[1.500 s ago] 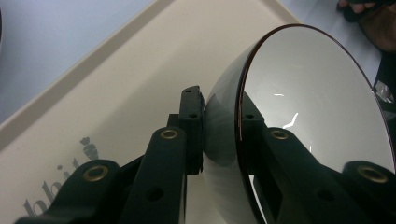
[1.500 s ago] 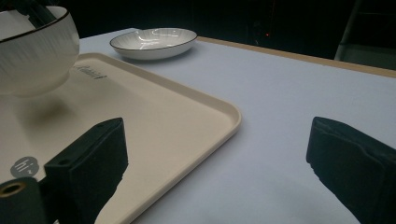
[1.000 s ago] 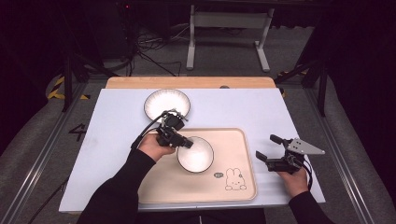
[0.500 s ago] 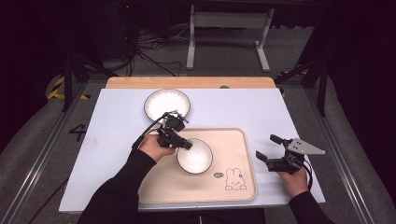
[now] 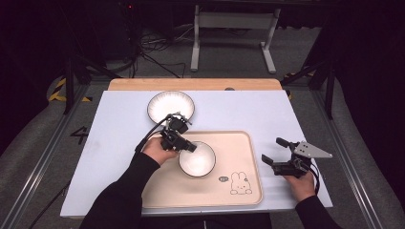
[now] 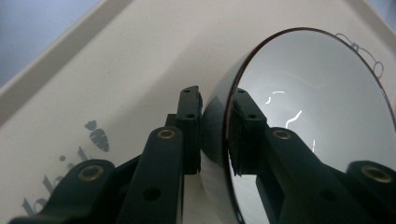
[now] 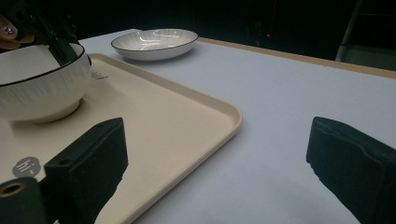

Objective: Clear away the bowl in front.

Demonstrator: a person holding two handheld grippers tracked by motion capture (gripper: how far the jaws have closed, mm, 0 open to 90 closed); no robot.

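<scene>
- The white table top (image 5: 119, 157) lay under everything, with a wooden strip along its far edge; a wide bare stretch ran across the far right of it, and another down the left side.
- The cream tray (image 5: 239, 157) sat at the near middle of the table, its long axis running left to right. Its right half was bare apart from a printed rabbit (image 5: 240, 183) near the near right corner and a small grey dot beside it that read "hi" in my right gripper view. In my left gripper view I saw a small printed carrot and part of some lettering that I could not read.
- A shallow white plate (image 5: 170, 106) with a dark rim stood on the table beyond the tray's far left corner, well apart from the bowl.
- The white bowl (image 5: 197, 160) with a dark rim stood upright on the left half of the tray, mouth up.
- My left gripper (image 5: 184, 145) was clamped on the bowl's rim at its left far side, one jaw inside the bowl and one against the outer wall.
- My right gripper (image 5: 274, 151) hung just beside the tray's right edge, over bare table, with its jaws spread wide and nothing between them, aimed leftward toward the tray.
</scene>
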